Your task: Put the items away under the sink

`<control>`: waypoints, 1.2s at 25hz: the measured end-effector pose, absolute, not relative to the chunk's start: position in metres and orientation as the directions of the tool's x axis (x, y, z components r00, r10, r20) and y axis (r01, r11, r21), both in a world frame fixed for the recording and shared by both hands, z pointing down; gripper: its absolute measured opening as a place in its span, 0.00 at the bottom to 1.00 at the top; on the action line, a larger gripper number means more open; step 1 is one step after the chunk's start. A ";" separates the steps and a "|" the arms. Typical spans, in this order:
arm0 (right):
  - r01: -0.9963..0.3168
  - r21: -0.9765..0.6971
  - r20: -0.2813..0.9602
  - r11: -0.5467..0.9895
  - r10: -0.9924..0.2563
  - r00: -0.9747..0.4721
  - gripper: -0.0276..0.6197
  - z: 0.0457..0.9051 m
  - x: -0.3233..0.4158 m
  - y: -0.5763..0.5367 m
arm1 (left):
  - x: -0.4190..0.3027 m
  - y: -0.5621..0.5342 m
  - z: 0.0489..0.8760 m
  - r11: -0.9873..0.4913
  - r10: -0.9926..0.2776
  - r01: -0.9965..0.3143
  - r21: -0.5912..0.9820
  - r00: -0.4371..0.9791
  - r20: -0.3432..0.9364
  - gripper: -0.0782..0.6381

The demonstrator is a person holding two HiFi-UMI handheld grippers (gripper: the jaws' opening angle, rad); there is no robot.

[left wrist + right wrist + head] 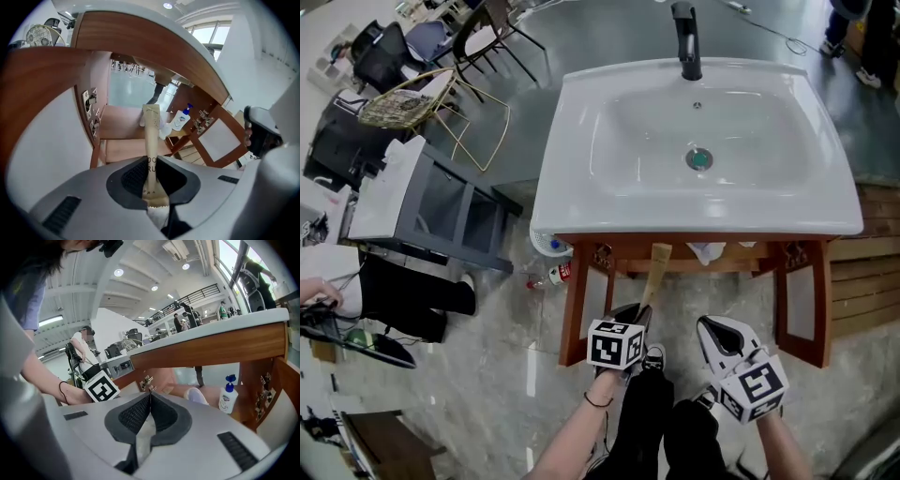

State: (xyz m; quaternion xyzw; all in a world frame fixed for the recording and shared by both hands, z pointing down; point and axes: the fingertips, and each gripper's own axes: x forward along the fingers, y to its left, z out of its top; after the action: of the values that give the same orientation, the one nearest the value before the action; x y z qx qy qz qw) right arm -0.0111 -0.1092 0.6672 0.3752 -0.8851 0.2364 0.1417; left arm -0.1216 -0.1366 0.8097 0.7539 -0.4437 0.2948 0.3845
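Note:
A long flat item in a tan paper sleeve is pinched between the pads of my left gripper and points into the open wooden cabinet under the white sink. In the head view my left gripper holds the sleeve at the cabinet's front edge. My right gripper hangs beside it on the right, and its own view shows my right gripper shut with nothing between the tips. Inside on the shelf stand a white soap bottle with a blue pump and a white bundle.
Both cabinet doors stand open, the left door and the right door. A small bottle and a white round thing lie on the floor left of the cabinet. A grey unit stands further left. The person's legs are below.

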 end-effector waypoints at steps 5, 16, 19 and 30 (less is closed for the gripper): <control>-0.722 -0.314 0.425 0.617 -0.588 -0.688 0.07 0.684 -0.013 -0.109 | -0.124 -0.155 0.838 -0.343 -0.442 -0.906 0.248 0.388 0.808 0.20; -0.755 -0.327 0.439 0.568 -0.617 -0.654 0.07 0.737 0.023 -0.105 | -0.121 -0.220 0.895 -0.140 -0.462 -0.911 0.389 0.407 0.788 0.20; -0.757 -0.331 0.454 0.563 -0.608 -0.651 0.07 0.756 0.032 -0.099 | -0.120 -0.237 0.908 0.012 -0.518 -0.880 0.475 0.401 0.756 0.20; -0.780 -0.350 0.467 0.519 -0.625 -0.626 0.07 0.791 0.055 -0.087 | -0.112 -0.286 0.921 0.019 -0.597 -0.907 0.420 0.327 0.733 0.20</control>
State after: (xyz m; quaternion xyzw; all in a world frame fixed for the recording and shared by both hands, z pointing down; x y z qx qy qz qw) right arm 0.0555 -0.0874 0.7908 0.4085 -0.8598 0.2713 0.1426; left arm -0.1123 -0.2857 0.9215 0.6788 -0.5539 0.1723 0.4502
